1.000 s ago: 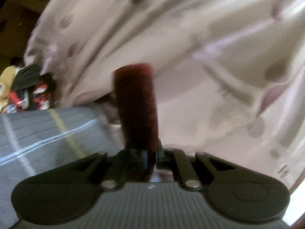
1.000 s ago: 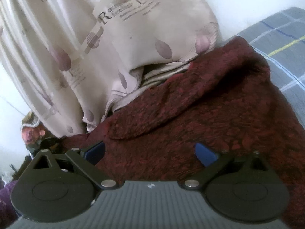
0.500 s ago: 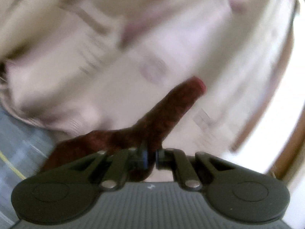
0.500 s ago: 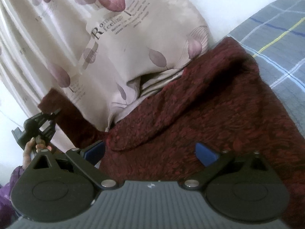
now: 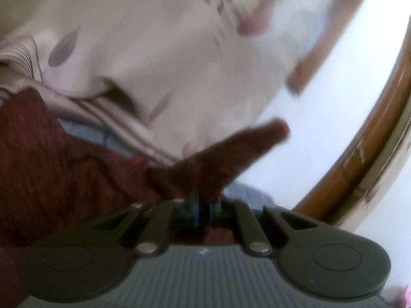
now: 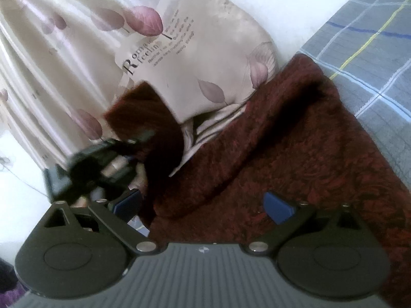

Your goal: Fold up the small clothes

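Dark red knit with a mottled black pattern fills the foreground: the garment lies spread on a grey checked bedsheet, right under the right gripper. That claw sits wide apart, its blue pads on either side of the cloth, pinching nothing. The fabric looks thick and nubby, rumpled into a long diagonal fold across its middle.

A little further out, the left gripper has its fingers pressed tight together on one end of the garment, a narrow strip, perhaps a sleeve, which sticks up past the fingertips. From the right wrist view that same gripper is blurred, a hand wrapped around it, and the lifted red strip stands against the backdrop.

Behind it all hangs a beige satin curtain printed with mauve leaves and some lettering, its hem bunched on the garment's far edge. Off to the side, a wooden frame curves past a white wall.
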`<control>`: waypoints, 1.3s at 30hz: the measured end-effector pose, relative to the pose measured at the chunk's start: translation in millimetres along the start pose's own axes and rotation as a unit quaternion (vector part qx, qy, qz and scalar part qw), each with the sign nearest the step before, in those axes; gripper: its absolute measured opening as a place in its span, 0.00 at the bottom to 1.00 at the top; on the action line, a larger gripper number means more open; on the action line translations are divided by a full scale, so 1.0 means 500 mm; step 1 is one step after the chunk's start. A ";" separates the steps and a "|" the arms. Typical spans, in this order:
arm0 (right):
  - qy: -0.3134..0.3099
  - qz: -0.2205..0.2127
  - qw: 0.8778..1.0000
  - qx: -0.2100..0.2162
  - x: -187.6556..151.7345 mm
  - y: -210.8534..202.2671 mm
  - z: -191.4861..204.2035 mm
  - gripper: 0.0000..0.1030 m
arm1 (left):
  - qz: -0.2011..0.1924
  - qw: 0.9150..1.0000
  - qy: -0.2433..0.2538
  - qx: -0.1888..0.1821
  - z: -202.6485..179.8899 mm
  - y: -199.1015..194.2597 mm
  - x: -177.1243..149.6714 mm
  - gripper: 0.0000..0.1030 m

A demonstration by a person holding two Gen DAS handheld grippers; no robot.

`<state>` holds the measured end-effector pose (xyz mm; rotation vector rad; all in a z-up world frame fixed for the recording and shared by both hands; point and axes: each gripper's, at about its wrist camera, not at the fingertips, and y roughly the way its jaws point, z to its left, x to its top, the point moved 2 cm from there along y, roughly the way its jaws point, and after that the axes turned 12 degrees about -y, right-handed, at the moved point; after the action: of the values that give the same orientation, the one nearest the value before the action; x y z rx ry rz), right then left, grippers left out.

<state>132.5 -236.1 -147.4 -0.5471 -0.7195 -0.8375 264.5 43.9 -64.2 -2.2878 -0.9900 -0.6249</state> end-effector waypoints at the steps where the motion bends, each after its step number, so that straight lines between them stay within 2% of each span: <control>1: 0.004 0.000 1.000 0.005 0.004 -0.001 0.001 0.98 | 0.003 1.000 0.003 0.003 0.006 0.007 -0.010 0.07; 4: 0.013 -0.010 0.999 0.034 0.045 0.002 0.019 0.97 | 0.010 1.000 0.009 0.011 0.014 0.020 -0.027 0.08; 6: 0.006 -0.006 0.999 0.038 0.091 0.018 0.038 0.97 | 0.016 1.000 0.018 0.017 0.015 0.031 -0.036 0.08; 10: 0.054 0.034 0.996 0.059 0.173 0.087 0.035 0.97 | 0.030 0.998 0.044 0.032 0.005 0.054 -0.057 0.08; 12: 0.075 0.052 0.995 0.051 0.199 0.120 0.024 0.98 | 0.032 0.997 0.061 0.040 0.002 0.057 -0.068 0.08; 18: 0.157 0.114 0.981 0.025 0.211 0.215 -0.041 0.98 | 0.053 0.994 0.080 0.054 0.003 0.068 -0.076 0.09; 21: 0.168 0.121 0.978 0.021 0.204 0.248 -0.061 0.90 | 0.059 0.993 0.083 0.059 0.008 0.069 -0.080 0.12; 22: 0.172 0.126 0.977 0.016 0.201 0.258 -0.068 0.84 | 0.063 0.993 0.084 0.059 0.009 0.069 -0.080 0.15; 23: 0.175 0.131 0.976 0.007 0.196 0.267 -0.074 0.69 | 0.064 0.993 0.085 0.059 0.009 0.068 -0.080 0.17; 24: 0.174 0.135 0.976 -0.003 0.192 0.274 -0.078 0.57 | 0.065 0.992 0.088 0.058 0.009 0.067 -0.082 0.23; 25: 0.165 0.139 0.976 -0.011 0.189 0.283 -0.080 0.32 | 0.068 0.992 0.090 0.056 0.007 0.064 -0.083 0.32; 26: 0.149 0.145 0.978 -0.021 0.187 0.289 -0.079 0.25 | 0.073 0.992 0.093 0.055 0.004 0.060 -0.083 0.38; 28: 0.123 0.148 0.980 -0.039 0.186 0.295 -0.081 0.19 | 0.076 0.991 0.100 0.055 -0.006 0.047 -0.081 0.67; 31: 0.097 0.145 0.984 -0.041 0.200 0.292 -0.079 0.16 | 0.052 0.992 0.106 0.053 -0.025 0.002 -0.072 0.81; 36: 0.018 0.124 0.991 -0.043 0.272 0.276 -0.063 0.14 | -0.015 0.997 0.069 0.041 -0.012 -0.093 -0.034 0.89; 39: -0.030 0.111 0.992 -0.049 0.321 0.269 -0.065 0.14 | -0.053 0.998 0.016 0.040 0.038 -0.136 -0.008 0.96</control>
<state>327.9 -258.1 -68.2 -0.7300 -0.6603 -0.6527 213.9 92.9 -59.5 -2.1599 -1.1061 -0.6513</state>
